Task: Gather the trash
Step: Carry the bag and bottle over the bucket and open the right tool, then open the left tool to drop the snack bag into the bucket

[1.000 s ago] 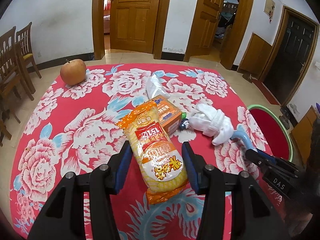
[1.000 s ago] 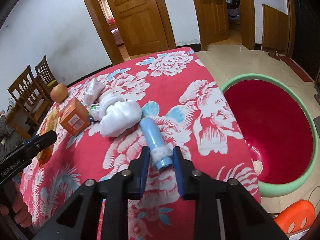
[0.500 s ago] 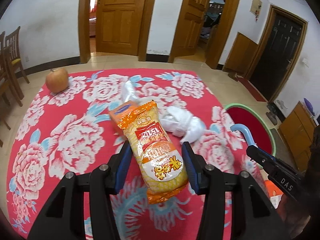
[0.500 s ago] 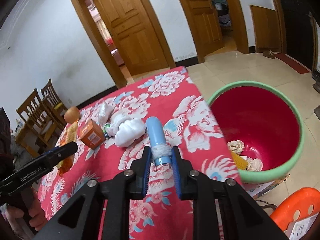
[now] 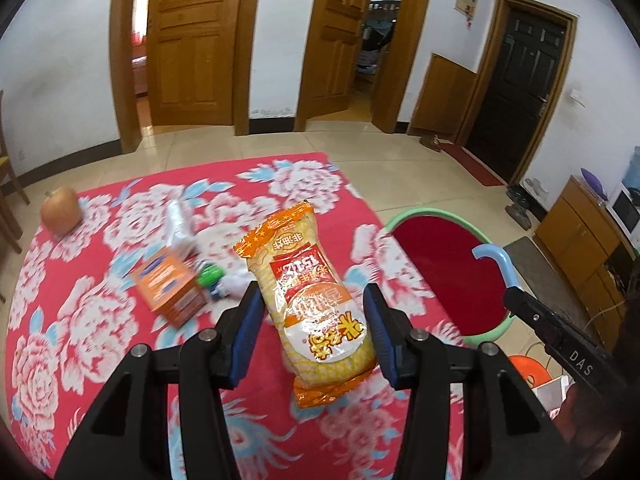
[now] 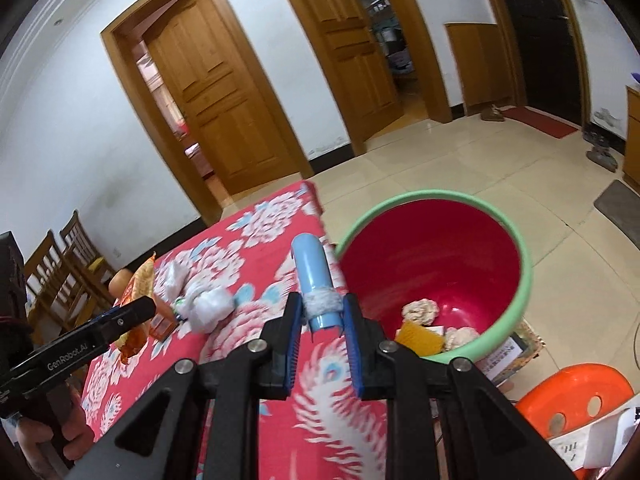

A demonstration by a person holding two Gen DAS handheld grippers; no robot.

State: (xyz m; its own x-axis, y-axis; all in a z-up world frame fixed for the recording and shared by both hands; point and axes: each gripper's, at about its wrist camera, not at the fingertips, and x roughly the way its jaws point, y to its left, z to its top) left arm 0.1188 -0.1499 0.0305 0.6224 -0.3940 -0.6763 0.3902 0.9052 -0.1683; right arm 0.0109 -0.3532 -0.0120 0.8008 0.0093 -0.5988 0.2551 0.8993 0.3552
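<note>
My left gripper (image 5: 312,320) is shut on a yellow and orange snack bag (image 5: 308,292) and holds it above the red floral table (image 5: 80,340). My right gripper (image 6: 320,316) is shut on a light blue tube (image 6: 314,280) with a white band, held over the table's right edge beside the red bin with a green rim (image 6: 524,276). The bin (image 5: 444,280) holds crumpled paper (image 6: 420,310) and a yellow scrap (image 6: 418,338). On the table lie an orange box (image 5: 170,288), a white crumpled cloth (image 6: 210,306) and a clear plastic wrapper (image 5: 178,224).
An apple (image 5: 60,210) sits at the table's far left corner. Wooden chairs (image 6: 60,268) stand to the left. An orange plastic stool (image 6: 572,396) stands on the floor near the bin. Wooden doors line the far wall.
Both grippers have lifted off the table with their items and swung right, toward the bin. The bin's inside now shows in the right wrist view.
</note>
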